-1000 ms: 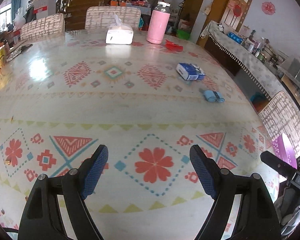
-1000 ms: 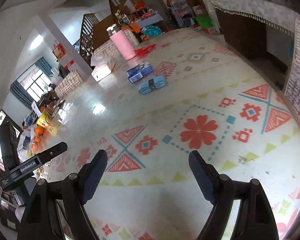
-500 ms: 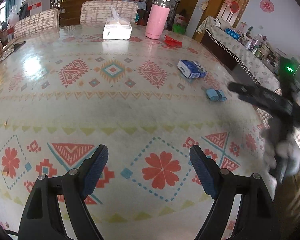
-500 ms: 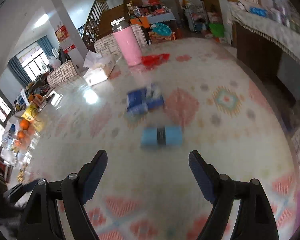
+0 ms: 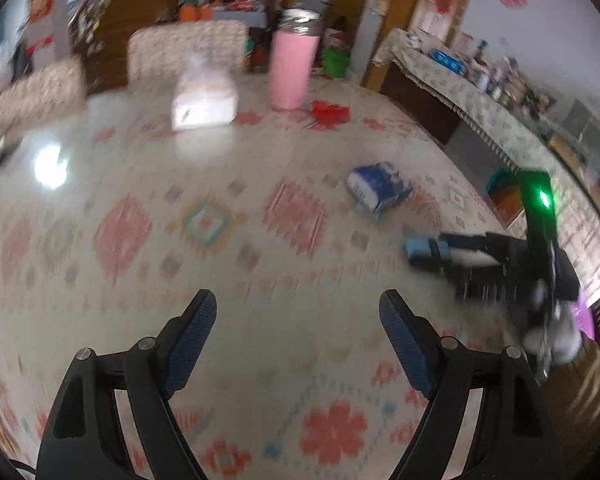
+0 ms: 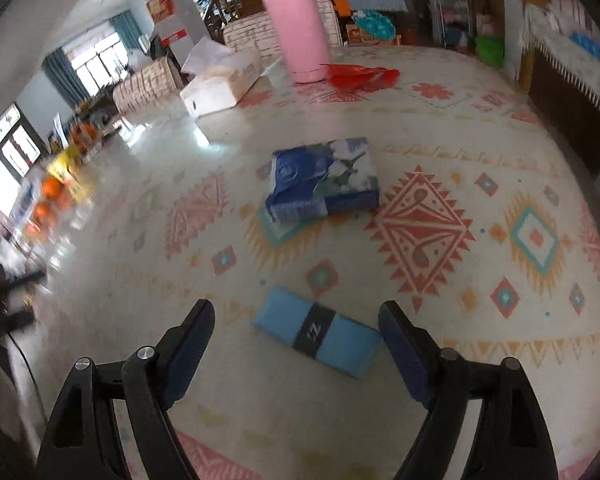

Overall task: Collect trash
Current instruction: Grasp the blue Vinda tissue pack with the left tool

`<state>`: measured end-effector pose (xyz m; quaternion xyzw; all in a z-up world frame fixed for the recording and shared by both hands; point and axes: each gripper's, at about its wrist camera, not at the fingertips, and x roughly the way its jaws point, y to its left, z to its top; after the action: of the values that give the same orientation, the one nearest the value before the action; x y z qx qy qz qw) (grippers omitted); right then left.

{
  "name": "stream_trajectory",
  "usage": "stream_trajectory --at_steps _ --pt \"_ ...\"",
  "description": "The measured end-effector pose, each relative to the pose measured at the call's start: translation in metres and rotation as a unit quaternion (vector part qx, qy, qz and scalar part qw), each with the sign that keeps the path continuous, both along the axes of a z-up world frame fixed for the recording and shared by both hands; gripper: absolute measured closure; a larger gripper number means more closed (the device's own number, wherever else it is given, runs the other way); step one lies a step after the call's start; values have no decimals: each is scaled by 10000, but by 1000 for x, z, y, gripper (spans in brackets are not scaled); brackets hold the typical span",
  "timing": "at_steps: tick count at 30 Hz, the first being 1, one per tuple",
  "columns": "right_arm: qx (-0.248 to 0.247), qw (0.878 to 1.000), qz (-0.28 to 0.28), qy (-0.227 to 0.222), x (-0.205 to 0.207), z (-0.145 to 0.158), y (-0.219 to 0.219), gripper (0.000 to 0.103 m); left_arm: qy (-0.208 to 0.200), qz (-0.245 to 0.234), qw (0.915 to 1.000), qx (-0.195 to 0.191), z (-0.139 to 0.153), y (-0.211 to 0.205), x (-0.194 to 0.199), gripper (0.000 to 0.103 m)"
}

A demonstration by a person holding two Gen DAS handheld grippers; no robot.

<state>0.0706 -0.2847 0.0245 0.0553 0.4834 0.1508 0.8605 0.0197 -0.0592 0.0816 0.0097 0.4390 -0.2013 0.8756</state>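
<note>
Jaws spread wide, the right gripper (image 6: 296, 320) straddled the light-blue, black-banded flat packet (image 6: 318, 331) on the patterned desk (image 6: 440, 392), seemingly mid-approach and needing only to descend and close, while the left gripper (image 5: 298, 316) hovered equally spread and empty.

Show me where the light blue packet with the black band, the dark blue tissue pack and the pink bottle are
light blue packet (image 6: 318, 331): right wrist view, on its black band.
dark blue tissue pack (image 6: 324, 178): right wrist view, on its top face.
pink bottle (image 6: 298, 32): right wrist view, on its pink body.

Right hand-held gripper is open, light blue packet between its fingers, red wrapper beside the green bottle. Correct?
One error: the bottle is pink, not green, as the right wrist view shows. The right hand-held gripper is open around the light blue packet; the red wrapper lies beside the bottle.
</note>
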Motion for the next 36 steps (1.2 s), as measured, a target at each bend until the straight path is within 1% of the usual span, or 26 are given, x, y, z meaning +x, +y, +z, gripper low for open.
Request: stream_trajectory --at_steps 1,2,3,4,5,8,10,12,16,18,23,27,28,30,32,33,34,35,36 --pt "-177 9998 19 -78 -4 0 5 21 -68 -147 9998 140 2 -14 12 20" --pt "-325 9994 27 -145 -8 -1 9 26 -85 -248 9995 195 2 -23 21 20" --pt "-577 9980 -11 -246 -11 -2 13 39 -69 -366 9991 213 2 -34 31 20" --pt "-855 9957 -100 -344 -15 -2 16 55 -29 -467 9987 207 0 -43 40 20" --pt "-966 9944 -155 -406 -17 -2 17 59 38 -575 9981 219 -2 -55 52 20" --pt "-487 9979 -269 -322 -23 1 5 60 136 -744 9965 356 -12 -85 79 20" --pt "-384 9979 -419 -309 -31 2 -2 60 165 -837 9952 483 -19 -104 95 20" --pt "-270 9977 -558 -280 -43 3 -10 60 203 -972 9937 519 -26 -119 108 20" --pt "-63 9966 -777 -282 -64 4 -27 59 253 -1330 9883 696 -38 -147 129 20" --pt "75 9963 -797 -309 -69 3 -32 59 279 -1473 9852 828 -44 -158 137 20" --pt "198 9962 -767 -355 -69 2 -33 59 246 -1704 9774 1229 -55 -177 145 20" --pt "349 9958 -776 -343 -69 1 -36 58 262 -1770 9730 1457 -65 -188 147 20" --pt "360 9957 -777 -343 -68 1 -35 58 268 -1759 9736 1431 -67 -188 146 19" --pt "355 9957 -776 -350 -67 1 -35 58 345 -1683 9766 1297 -67 -189 149 19" --pt "369 9957 -778 -353 -69 2 -35 59 483 -1490 9810 1144 -69 -186 152 19" --pt "397 9956 -777 -354 -69 2 -35 59 488 -1360 9829 1139 -69 -184 152 22" --pt "414 9955 -780 -355 -68 1 -36 59 477 -1284 9841 1129 -67 -182 150 34" --pt "436 9953 -782 -357 -69 1 -37 59 487 -1222 9849 1123 -65 -179 147 48" --pt "449 9952 -786 -368 -70 2 -37 59 512 -1161 9855 1126 -63 -175 143 51"
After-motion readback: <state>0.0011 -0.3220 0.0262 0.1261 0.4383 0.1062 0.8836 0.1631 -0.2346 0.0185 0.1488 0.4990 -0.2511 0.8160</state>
